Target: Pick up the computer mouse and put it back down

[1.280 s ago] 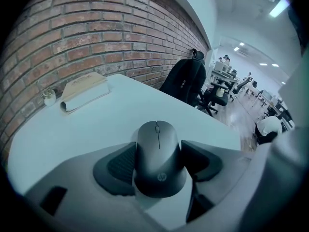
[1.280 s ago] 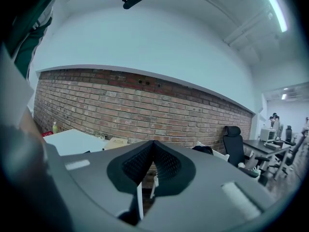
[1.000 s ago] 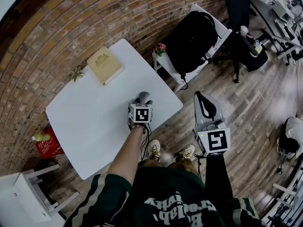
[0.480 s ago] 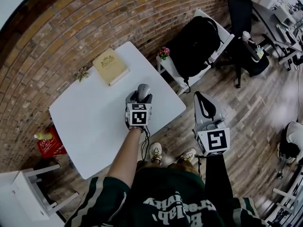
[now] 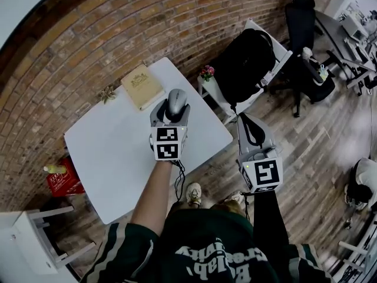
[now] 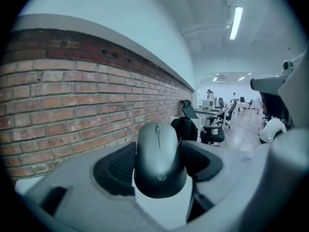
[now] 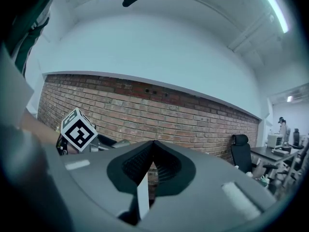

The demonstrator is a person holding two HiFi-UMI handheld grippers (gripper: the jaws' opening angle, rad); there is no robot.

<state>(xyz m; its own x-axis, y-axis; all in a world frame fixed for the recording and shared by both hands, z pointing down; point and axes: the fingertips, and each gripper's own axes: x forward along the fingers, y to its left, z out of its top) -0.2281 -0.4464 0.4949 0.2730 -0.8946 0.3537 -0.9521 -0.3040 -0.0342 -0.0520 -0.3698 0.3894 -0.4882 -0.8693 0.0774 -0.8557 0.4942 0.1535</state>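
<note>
Clearly, the computer mouse (image 6: 159, 161) sits clamped by its sides between the left gripper's (image 5: 169, 114) dark pads, wheel end pointing away. The left gripper view shows this grip and a brick wall (image 6: 72, 105) beyond, but no surface beneath. Only the head view places the mouse in the air over the white table (image 5: 112, 152), near a tan book (image 5: 141, 86). Off the table's edge, the right gripper (image 5: 246, 120) hangs over the wooden floor, its jaws closed together on nothing.
</note>
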